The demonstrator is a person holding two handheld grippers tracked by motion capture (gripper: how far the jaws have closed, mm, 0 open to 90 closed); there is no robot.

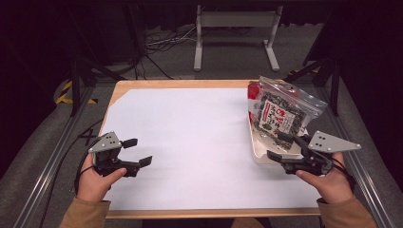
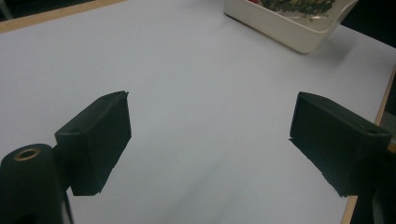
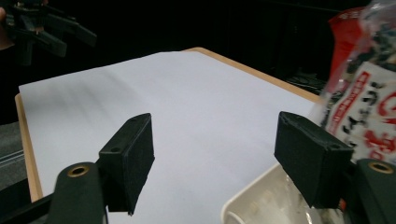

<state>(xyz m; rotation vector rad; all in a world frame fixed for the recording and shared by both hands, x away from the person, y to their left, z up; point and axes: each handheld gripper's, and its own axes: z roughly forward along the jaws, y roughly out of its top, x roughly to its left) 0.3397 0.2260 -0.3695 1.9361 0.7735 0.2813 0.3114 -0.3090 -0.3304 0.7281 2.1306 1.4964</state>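
A clear bag of dark seaweed snacks with a red and white label [image 1: 278, 111] stands tilted in a white tray [image 1: 256, 153] at the table's right side. My right gripper [image 1: 279, 146] hovers open at the tray's near left corner, just below the bag, with nothing between its jaws. In the right gripper view the bag [image 3: 369, 93] rises just beyond the right jaw, and the tray rim [image 3: 252, 196] lies under the open gripper [image 3: 217, 140]. My left gripper [image 1: 139, 151] is open and empty over the white sheet at the near left; it [image 2: 212, 116] faces the distant tray [image 2: 289, 35].
A large white sheet [image 1: 190, 142] covers most of the wooden table [image 1: 180, 84]. Metal rails run along both sides of the table. A grey stand [image 1: 235, 21] and cables lie on the floor behind. The left gripper [image 3: 42, 28] also appears far off in the right gripper view.
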